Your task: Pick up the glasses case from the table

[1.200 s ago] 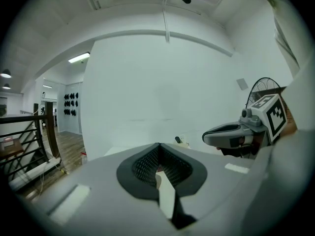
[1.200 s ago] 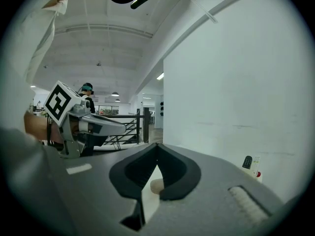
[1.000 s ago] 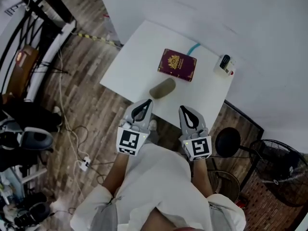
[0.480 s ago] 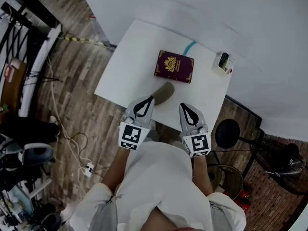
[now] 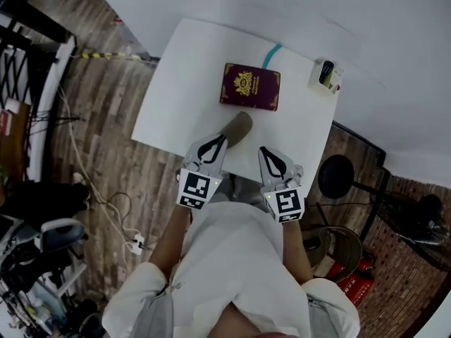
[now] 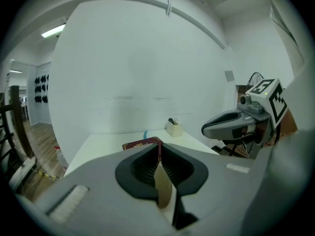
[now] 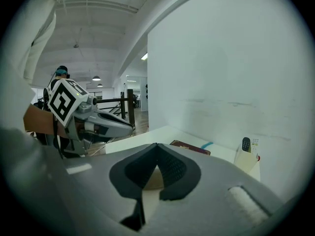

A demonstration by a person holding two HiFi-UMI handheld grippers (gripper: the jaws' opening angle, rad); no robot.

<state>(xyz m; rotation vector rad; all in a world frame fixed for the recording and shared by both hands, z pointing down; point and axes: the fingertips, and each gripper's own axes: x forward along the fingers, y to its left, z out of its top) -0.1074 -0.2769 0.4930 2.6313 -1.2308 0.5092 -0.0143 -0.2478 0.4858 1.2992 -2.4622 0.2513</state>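
The glasses case lies at the table's near edge. The left gripper's empty jaws are barely opening, and the right gripper's are pressed together.

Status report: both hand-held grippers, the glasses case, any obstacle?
Left hand-held gripper shut, empty; right hand-held gripper same. Glasses case on table, not yet gripped. Maroon booklet close behind it.

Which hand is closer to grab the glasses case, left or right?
Left. The left gripper has its tip almost at the near end of the glasses case, and its fingers are just opening, nothing between them yet. The right gripper points at bare table beside the case.
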